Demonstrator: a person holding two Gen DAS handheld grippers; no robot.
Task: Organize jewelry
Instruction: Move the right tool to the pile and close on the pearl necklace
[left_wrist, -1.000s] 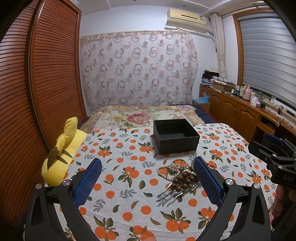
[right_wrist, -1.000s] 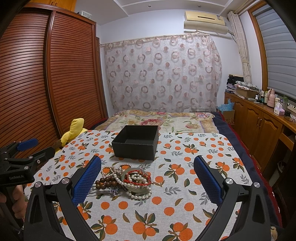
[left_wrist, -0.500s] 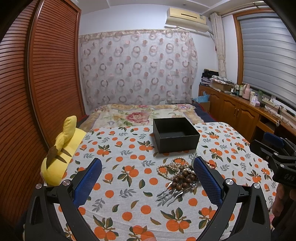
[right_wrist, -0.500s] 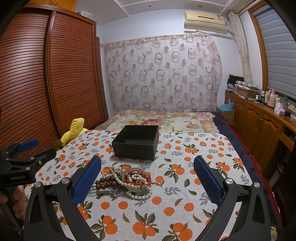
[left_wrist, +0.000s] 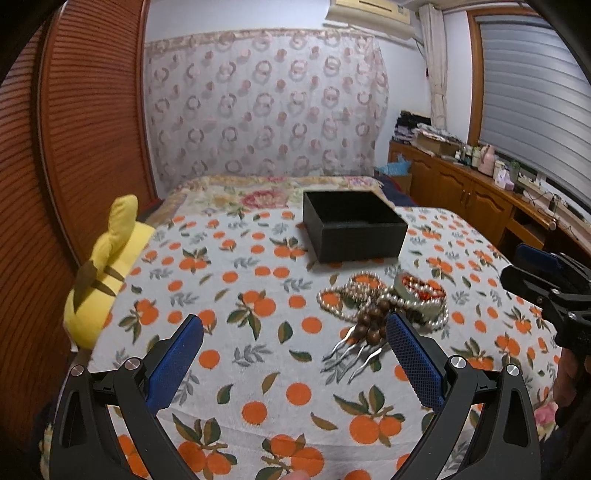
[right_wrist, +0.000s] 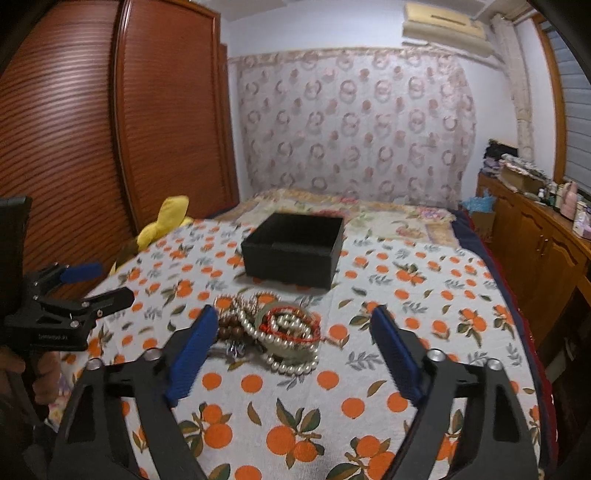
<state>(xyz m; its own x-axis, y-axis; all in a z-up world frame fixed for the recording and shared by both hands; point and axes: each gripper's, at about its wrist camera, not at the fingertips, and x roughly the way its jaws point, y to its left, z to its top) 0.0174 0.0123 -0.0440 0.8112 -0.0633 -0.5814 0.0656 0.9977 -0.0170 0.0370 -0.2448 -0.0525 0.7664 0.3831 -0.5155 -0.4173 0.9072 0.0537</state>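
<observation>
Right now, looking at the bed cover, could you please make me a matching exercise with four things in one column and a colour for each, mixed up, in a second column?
Things:
1. box
2. plush toy
3. pads of the left gripper
4. wooden bead bracelet

Colours:
A. yellow
B. brown
C. black
D. blue

Pairs: 1-C, 2-A, 3-D, 4-B
</observation>
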